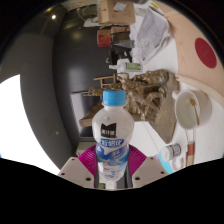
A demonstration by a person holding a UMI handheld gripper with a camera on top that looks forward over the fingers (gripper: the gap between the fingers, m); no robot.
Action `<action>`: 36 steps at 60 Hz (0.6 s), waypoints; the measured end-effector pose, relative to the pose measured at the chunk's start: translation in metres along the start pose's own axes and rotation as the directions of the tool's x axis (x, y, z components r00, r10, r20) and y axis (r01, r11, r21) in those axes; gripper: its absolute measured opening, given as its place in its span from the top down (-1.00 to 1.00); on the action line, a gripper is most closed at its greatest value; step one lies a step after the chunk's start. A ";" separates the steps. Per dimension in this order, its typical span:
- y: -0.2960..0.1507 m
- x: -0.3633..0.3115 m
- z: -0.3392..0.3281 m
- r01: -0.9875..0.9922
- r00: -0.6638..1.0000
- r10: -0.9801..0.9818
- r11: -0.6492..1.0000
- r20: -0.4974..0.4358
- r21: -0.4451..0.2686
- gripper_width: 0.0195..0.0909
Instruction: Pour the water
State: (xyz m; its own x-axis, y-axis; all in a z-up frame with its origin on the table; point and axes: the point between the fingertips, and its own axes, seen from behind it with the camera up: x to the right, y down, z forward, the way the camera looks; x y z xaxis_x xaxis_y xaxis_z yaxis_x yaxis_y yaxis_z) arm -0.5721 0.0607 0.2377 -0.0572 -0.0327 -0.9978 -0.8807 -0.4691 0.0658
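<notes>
A clear plastic water bottle (111, 135) with a blue cap and a blue-and-white label stands upright between my fingers. My gripper (111, 158) is shut on the bottle, with both magenta pads (88, 156) pressed against its label at either side. The bottle's lower part is hidden between the fingers. To the right of the bottle, a little beyond the fingers, sits a white cup (187, 110) with something thin sticking out of it.
Ahead of the bottle lies a tan toy-like heap (148, 92) on the pale table (35, 120). A small bottle with a red cap (172, 152) lies at the right finger. Farther off are white paper (152, 35), a cardboard box (115, 12) and a red round thing (205, 50).
</notes>
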 end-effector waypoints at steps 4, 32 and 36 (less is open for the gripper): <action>-0.016 -0.025 -0.010 0.247 0.969 -0.247 0.969 -0.020 0.023 0.51; -0.207 -0.009 -0.102 0.988 0.057 -0.918 0.108 -0.391 -0.109 0.50; -0.226 0.029 -0.106 0.981 0.000 -0.913 0.079 -0.407 -0.177 0.51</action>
State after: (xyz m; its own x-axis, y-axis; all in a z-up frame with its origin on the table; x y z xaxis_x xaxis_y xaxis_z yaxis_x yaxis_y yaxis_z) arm -0.3251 0.0716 0.1942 0.9959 0.0690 -0.0591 -0.0422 -0.2256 -0.9733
